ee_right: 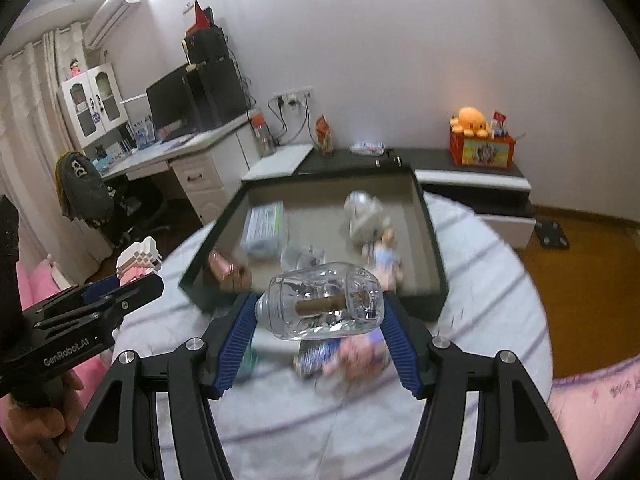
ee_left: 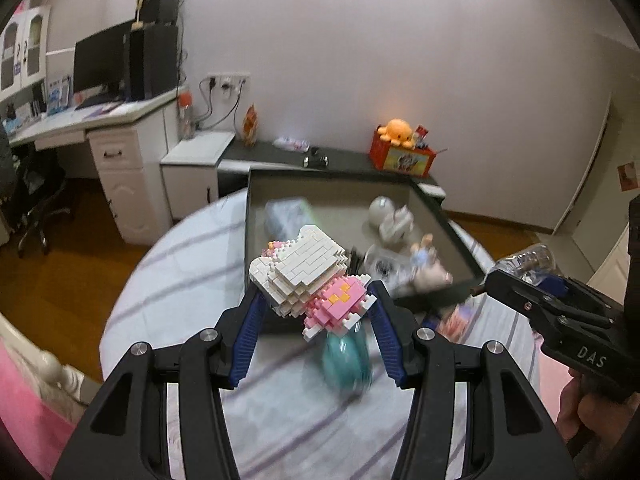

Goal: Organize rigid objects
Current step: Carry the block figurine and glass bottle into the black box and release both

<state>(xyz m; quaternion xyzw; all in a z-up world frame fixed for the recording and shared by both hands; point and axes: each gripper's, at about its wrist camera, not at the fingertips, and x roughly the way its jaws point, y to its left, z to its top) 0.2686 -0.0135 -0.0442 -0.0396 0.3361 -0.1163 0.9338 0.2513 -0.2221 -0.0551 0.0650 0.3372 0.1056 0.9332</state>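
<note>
My left gripper (ee_left: pixel 316 300) is shut on a white and pink brick-built figure (ee_left: pixel 304 276), held in the air above the round table. My right gripper (ee_right: pixel 320 312) is shut on a clear glass bottle (ee_right: pixel 320 304) with a brown roll inside, lying sideways between the blue pads. That bottle (ee_left: pixel 528 262) and the right gripper show at the right edge of the left wrist view. The brick figure (ee_right: pixel 138 262) shows at the left of the right wrist view. Ahead lies a dark open box (ee_right: pixel 430 236) holding a white figurine (ee_right: pixel 364 212), a small doll (ee_right: pixel 386 252) and a pale packet (ee_right: pixel 264 228).
A teal rounded object (ee_left: pixel 346 360) lies blurred on the striped tablecloth (ee_left: pixel 180 280) under the left gripper. Colourful packets (ee_right: pixel 344 354) lie beneath the right gripper. Beyond stand a white desk (ee_left: pixel 120 152) with a monitor, a low dark cabinet (ee_left: pixel 344 162) and a red box (ee_left: pixel 402 156) with an orange plush.
</note>
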